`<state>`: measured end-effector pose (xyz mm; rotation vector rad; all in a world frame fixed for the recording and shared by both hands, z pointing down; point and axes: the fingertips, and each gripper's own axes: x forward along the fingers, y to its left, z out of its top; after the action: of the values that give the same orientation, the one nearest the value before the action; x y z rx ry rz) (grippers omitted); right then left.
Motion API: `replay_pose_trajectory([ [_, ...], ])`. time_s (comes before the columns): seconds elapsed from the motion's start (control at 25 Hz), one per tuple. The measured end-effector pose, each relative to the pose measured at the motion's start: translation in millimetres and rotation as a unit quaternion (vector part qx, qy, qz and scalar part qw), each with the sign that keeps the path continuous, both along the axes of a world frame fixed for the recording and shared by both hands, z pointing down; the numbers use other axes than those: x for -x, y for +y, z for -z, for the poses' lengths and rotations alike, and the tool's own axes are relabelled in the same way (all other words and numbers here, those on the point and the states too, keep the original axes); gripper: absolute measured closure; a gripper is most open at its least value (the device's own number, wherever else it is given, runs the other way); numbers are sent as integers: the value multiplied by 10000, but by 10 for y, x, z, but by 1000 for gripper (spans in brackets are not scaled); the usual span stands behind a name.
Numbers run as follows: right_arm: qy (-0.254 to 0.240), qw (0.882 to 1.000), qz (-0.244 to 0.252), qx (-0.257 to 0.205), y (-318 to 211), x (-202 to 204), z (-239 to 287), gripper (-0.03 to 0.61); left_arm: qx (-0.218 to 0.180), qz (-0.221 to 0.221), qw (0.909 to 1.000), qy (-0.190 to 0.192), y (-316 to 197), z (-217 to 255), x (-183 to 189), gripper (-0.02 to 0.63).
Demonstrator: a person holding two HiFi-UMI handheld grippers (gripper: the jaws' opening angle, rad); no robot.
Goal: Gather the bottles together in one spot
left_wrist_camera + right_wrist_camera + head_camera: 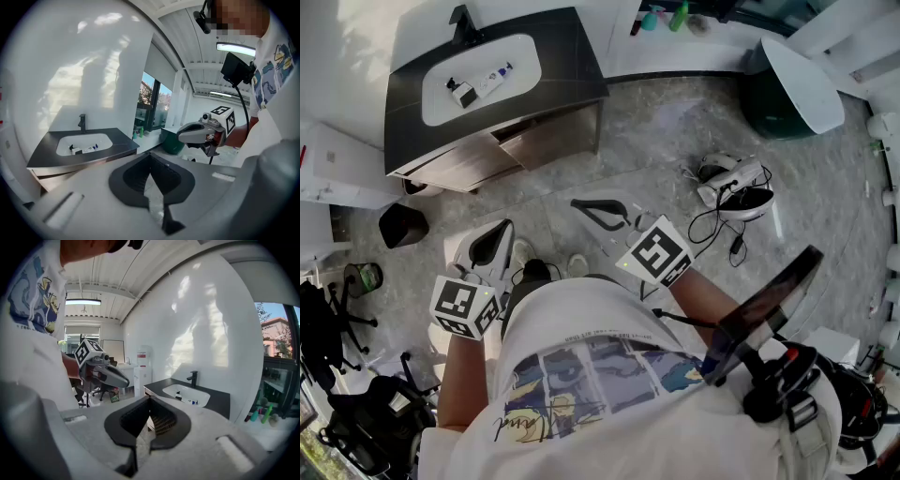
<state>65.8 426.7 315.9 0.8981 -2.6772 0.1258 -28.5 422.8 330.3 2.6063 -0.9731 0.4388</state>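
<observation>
The sink [520, 52] is sunk into a dark surface [572, 42] with a black tap [465, 24] at its back edge. Down in the basin lies a small white bottle [495, 81] with a blue tip, and touching it on its left is a boxy white-and-dark item [464, 94]. Both are too small to make out what they are. From the left gripper view they are only pale specks in the basin.

More bottles [666, 16], one green and one teal, stand on a ledge well to the right of the sink, cut off by the top edge of the head view. The right gripper view shows them [261, 414] upright against the window, with others behind them too blurred to count.

A drawer [546, 138] hangs open under the surface, just in front of the sink.

Both tongs are held well out in front of the sink, over the floor, nowhere near any bottle. The left tongs [501, 231] have their jaws pressed together with nothing between them. The right tongs [584, 203] are also together and empty.

The person's white shirt [609, 375] hides the floor below them. A dark green bin [787, 94] stands far right of the sink.
</observation>
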Motion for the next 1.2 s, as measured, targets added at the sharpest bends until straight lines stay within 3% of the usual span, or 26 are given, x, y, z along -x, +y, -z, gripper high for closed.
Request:
replay_pose_trajectory([
  [0.6, -42, 9999, 127, -72, 98, -56, -5, 575, 66, 60, 9999, -148, 23, -80, -42, 612],
  [0.8, -81, 9999, -79, -25, -246, 32, -84, 532, 162, 72, 9998, -122, -365, -191, 147, 577],
  [1.2, 220, 9983, -519, 171, -1225, 399, -134, 499, 213, -334, 9992, 20, -1514, -139, 462, 526],
])
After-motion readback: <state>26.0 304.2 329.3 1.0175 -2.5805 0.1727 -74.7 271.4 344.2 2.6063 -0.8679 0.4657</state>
